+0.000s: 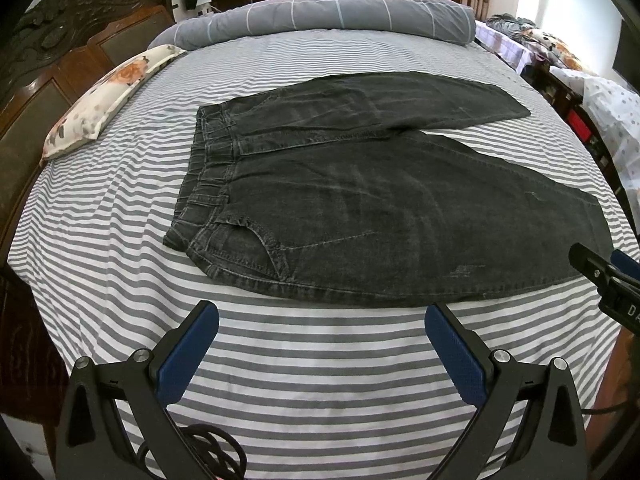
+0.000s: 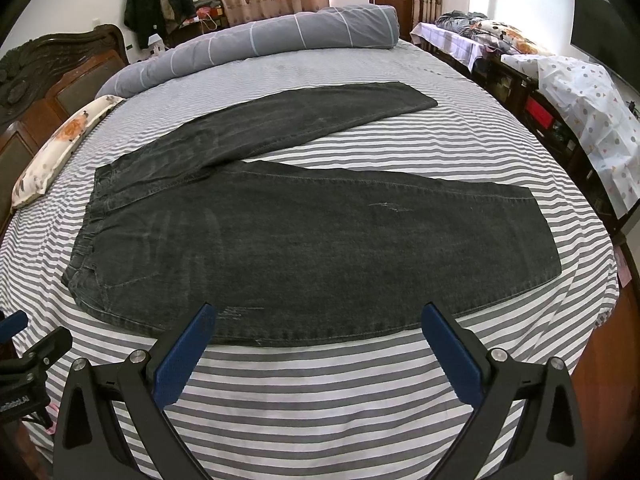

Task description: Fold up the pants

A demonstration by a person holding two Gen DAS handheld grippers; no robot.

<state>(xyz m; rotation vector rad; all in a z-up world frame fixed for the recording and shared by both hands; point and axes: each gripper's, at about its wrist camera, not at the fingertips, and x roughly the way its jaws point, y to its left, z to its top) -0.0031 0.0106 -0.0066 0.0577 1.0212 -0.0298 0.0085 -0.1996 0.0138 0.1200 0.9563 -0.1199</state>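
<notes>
Black pants (image 1: pixel 360 200) spread flat on a striped bed (image 1: pixel 320 380).
Legs fan toward 2 o'clock; rolled quilt (image 1: pixel 320 16) at 12, perhaps a wardrobe door beyond. Left hand-held gripper (image 1: pixel 322 344) and right hand-held gripper (image 2: pixel 318 340) gape wide, empty.

Bare striped sheet (image 1: pixel 320 360) is lying btwn near bed edge & pants (image 1: pixel 380 216), giving grippers room to come in low. Floral pillow (image 1: pixel 96 100) is sitting left, rolled duvet (image 1: pixel 320 16) blocking far side, well apart from pants.
</notes>
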